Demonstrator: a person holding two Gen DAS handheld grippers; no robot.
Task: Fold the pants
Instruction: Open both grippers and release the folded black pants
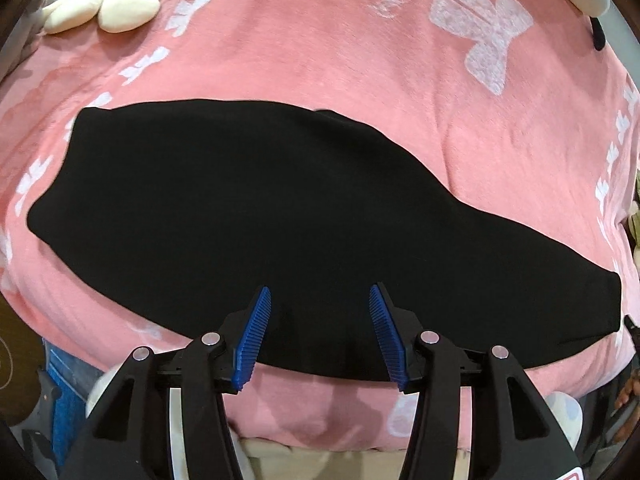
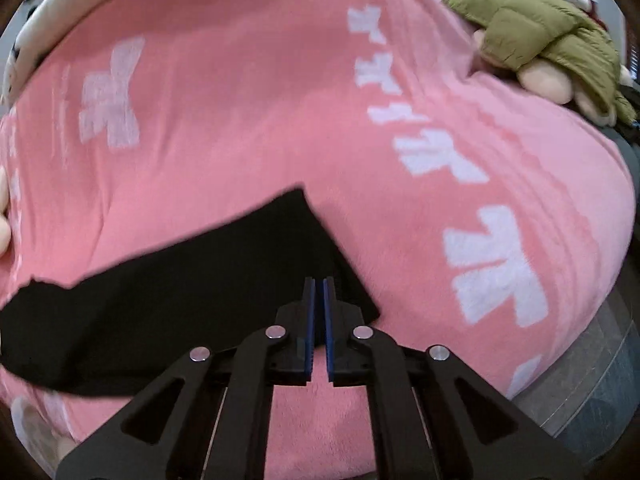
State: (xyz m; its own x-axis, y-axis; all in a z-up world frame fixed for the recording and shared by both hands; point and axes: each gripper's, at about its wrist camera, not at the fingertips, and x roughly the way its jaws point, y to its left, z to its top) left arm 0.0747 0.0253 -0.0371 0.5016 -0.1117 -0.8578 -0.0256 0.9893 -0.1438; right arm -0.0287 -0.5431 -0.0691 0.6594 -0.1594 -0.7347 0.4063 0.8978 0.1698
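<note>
So there is one pair of black pants (image 1: 280, 216), lying flat across a pink blanket (image 1: 320, 48) patterned with white bow shapes; the blanket covers what looks like a bed. In the left wrist view the pants stretch from the left side down to the lower right as a single long, smooth dark shape, and one squared end (image 2: 304, 216) of them shows in the right wrist view.

Two grippers are about. The left gripper (image 1: 320, 292) hovers over the near edge of the pants with its blue-ribbed fingers (image 1: 256, 332) spread wide, holding nothing. The right gripper (image 2: 319, 284) sits at the corner of the pants with its fingers drawn nearly together, only a thin slit between them; whether cloth is caught in there I cannot tell.

Around the edges lie two soft toys: a cream plush (image 1: 116, 4) at the far left corner, and a doll in an olive puffer jacket (image 2: 548, 36) at the far right.
</note>
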